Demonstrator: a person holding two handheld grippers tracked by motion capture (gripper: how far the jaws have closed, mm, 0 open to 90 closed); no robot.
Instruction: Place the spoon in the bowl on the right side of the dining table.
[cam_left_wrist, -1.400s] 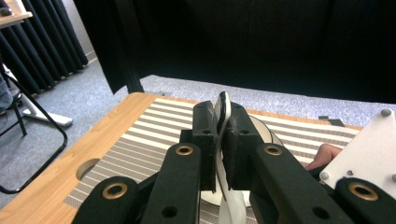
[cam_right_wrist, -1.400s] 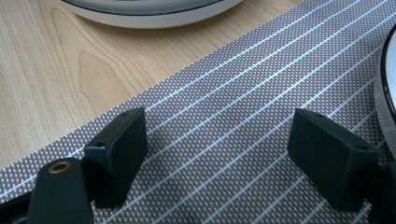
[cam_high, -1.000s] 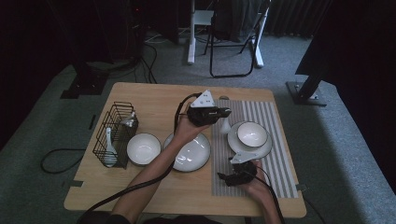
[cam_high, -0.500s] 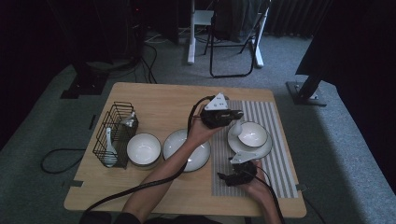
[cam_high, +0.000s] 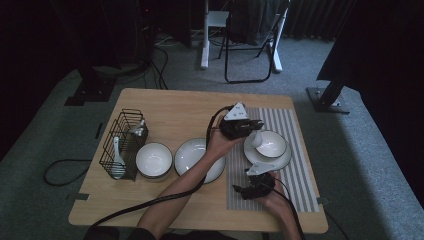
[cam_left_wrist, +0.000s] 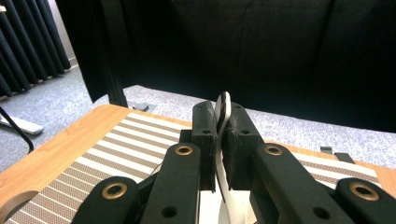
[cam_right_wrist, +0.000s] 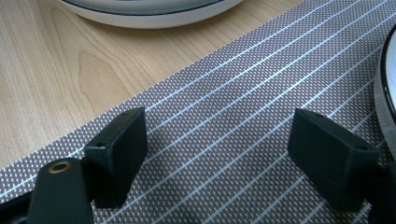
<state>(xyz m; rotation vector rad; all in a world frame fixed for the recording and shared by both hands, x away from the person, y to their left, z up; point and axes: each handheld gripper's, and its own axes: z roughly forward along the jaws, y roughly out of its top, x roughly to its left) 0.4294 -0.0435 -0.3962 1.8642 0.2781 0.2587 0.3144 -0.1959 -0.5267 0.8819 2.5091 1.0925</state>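
Observation:
My left gripper (cam_high: 252, 126) hangs over the white bowl (cam_high: 274, 145), which sits on a plate (cam_high: 265, 161) on the striped mat (cam_high: 300, 175). It is shut on a white spoon (cam_high: 257, 139) whose scoop end dips toward the bowl. In the left gripper view the spoon's handle (cam_left_wrist: 224, 103) sticks up between the closed jaws of that gripper (cam_left_wrist: 223, 135). My right gripper (cam_high: 244, 190) rests low on the mat near the front edge. In its own view this gripper (cam_right_wrist: 224, 158) is open, with only striped mat (cam_right_wrist: 233, 116) between the jaws.
A black wire basket (cam_high: 121, 145) holding spoons stands at the table's left. Beside it are a small white bowl (cam_high: 153, 160) and a wide shallow plate (cam_high: 196, 156). The wooden table (cam_high: 165, 110) is bare at the back. A chair stands on the carpet beyond.
My left gripper has carried the spoon rightward, from above the wide plate to above the bowl on the mat. The right gripper has stayed put.

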